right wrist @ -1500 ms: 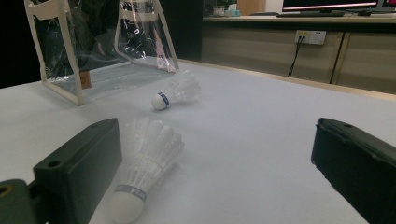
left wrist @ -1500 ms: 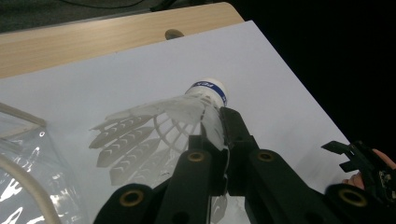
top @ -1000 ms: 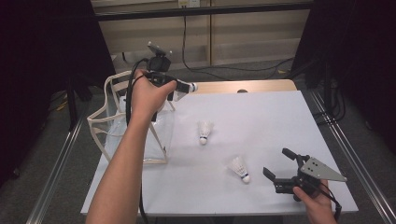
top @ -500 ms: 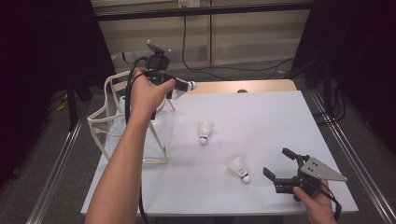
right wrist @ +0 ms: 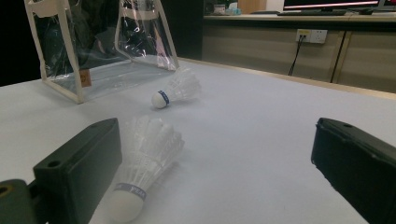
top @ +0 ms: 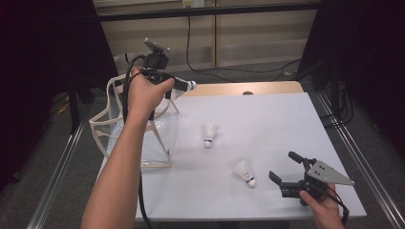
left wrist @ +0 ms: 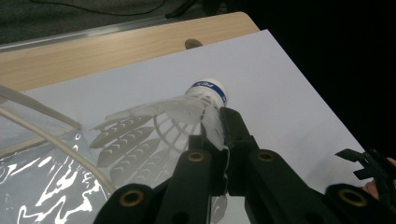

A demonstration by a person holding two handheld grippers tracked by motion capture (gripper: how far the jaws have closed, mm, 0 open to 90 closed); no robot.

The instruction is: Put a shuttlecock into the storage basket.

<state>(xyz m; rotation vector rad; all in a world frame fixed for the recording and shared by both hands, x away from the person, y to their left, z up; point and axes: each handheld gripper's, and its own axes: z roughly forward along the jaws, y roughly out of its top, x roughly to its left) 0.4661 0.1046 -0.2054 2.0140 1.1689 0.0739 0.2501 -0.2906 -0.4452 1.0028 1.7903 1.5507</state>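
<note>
Left gripper [top: 184,86] clamped on shuttlecock [left wrist: 180,119]
Right gripper [top: 285,168] jaws wide apart, empty; second shuttlecock [right wrist: 144,158] just beside its left jaw.

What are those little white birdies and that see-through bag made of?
The held shuttlecock looks like moulded white plastic: its skirt is slotted lattice, not feathers, with a smooth white cap, possibly foam or cork under a coating. The bag looks like glossy clear plastic film, judging by its glare and wrinkles, with cream edging, perhaps fabric or plastic.
</note>
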